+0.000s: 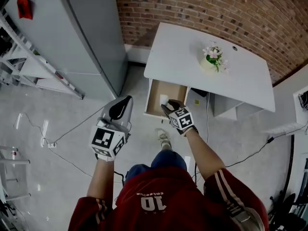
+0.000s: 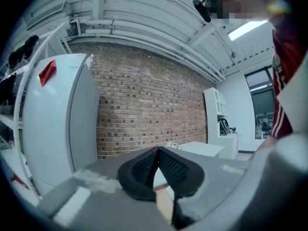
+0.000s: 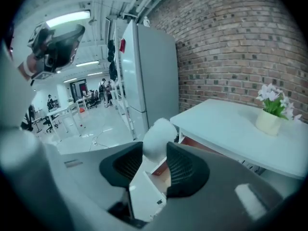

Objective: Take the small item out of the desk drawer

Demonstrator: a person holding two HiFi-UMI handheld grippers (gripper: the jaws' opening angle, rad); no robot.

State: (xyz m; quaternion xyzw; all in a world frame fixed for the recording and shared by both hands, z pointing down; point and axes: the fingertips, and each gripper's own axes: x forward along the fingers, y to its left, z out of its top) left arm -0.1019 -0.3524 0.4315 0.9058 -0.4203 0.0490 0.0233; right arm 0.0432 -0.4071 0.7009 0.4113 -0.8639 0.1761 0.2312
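The desk drawer (image 1: 153, 99) stands pulled out under the white desk (image 1: 183, 52). My right gripper (image 1: 168, 107) is over its front part, shut on a small white item (image 1: 163, 99). In the right gripper view the item (image 3: 159, 136) sticks up with a rounded top between the black pads of the right gripper (image 3: 156, 163), and the drawer (image 3: 146, 192) shows below them. My left gripper (image 1: 124, 106) is held apart to the left of the drawer, above the floor. In the left gripper view the left gripper (image 2: 158, 165) has its pads meeting, with nothing between them.
A pot of white flowers (image 1: 212, 58) stands on the desk top. A tall grey cabinet (image 1: 72, 32) stands left of the desk, against a brick wall (image 1: 216, 8). Cables (image 1: 62, 138) trail over the floor. The person's shoe (image 1: 163, 137) is in front of the drawer.
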